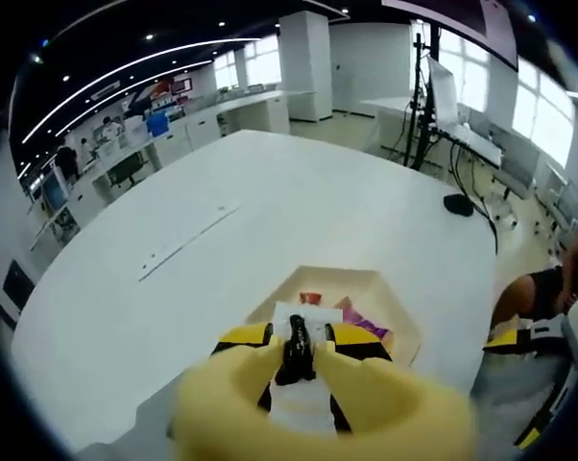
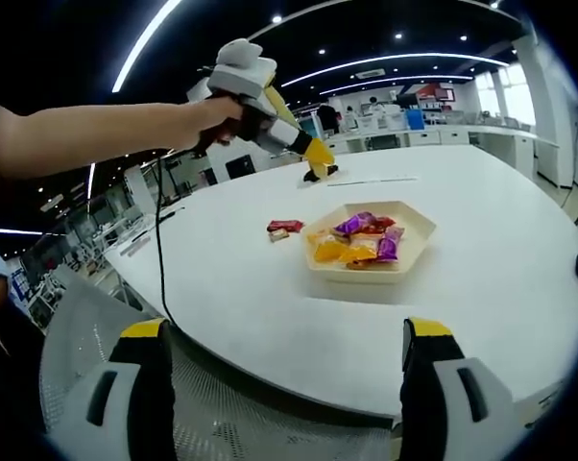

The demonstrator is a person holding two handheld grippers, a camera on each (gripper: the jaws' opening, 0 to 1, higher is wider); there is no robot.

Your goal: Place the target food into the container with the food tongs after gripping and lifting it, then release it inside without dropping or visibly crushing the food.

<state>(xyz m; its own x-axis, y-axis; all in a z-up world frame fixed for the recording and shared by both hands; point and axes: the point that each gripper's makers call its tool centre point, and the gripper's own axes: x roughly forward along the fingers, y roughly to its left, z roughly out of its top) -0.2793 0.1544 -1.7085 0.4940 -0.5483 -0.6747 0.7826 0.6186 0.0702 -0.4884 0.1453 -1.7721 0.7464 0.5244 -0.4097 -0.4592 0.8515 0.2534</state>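
Above the container (image 2: 371,252), left gripper (image 2: 318,171) (jaws together); open table (image 2: 481,221) around

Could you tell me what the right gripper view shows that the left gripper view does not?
Right gripper view: the left gripper side-on, raised in a person's hand beyond the tray, and a red packet on the table beside the tray. Left gripper view: its jaws closed on a small black object, and a dark item farther along the table. Both: the white table and the hexagonal tray of wrapped snacks.
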